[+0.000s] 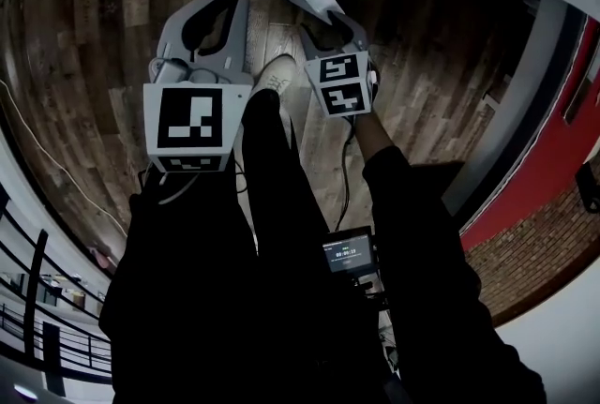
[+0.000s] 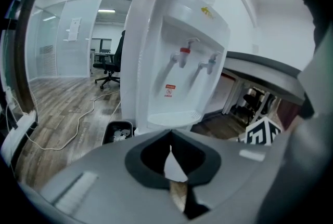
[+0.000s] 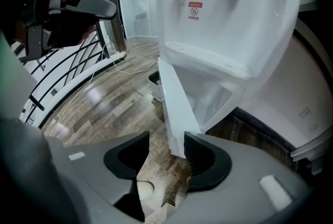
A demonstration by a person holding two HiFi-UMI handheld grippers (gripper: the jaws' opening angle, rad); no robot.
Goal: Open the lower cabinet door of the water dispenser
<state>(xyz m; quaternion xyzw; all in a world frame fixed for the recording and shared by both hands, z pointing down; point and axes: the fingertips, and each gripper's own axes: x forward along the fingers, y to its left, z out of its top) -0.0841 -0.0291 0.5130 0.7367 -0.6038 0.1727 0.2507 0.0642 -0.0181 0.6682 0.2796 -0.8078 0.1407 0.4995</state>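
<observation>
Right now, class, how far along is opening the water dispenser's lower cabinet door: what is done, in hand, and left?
Done: the lower cabinet door already stands swung out from the water dispenser, its compartment open behind it. In hand: the right gripper straddles the door's free edge, jaws apart, not clamped; the left gripper is shut, empty, held back. Left: perhaps swing it wider, then let go.

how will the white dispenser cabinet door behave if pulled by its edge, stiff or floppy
The thin white plastic cabinet door looks flat and straight, so probably stiff and light. It stands ajar, so likely swings easily. Its smooth edge, between the right gripper's open jaws, may slip.
</observation>
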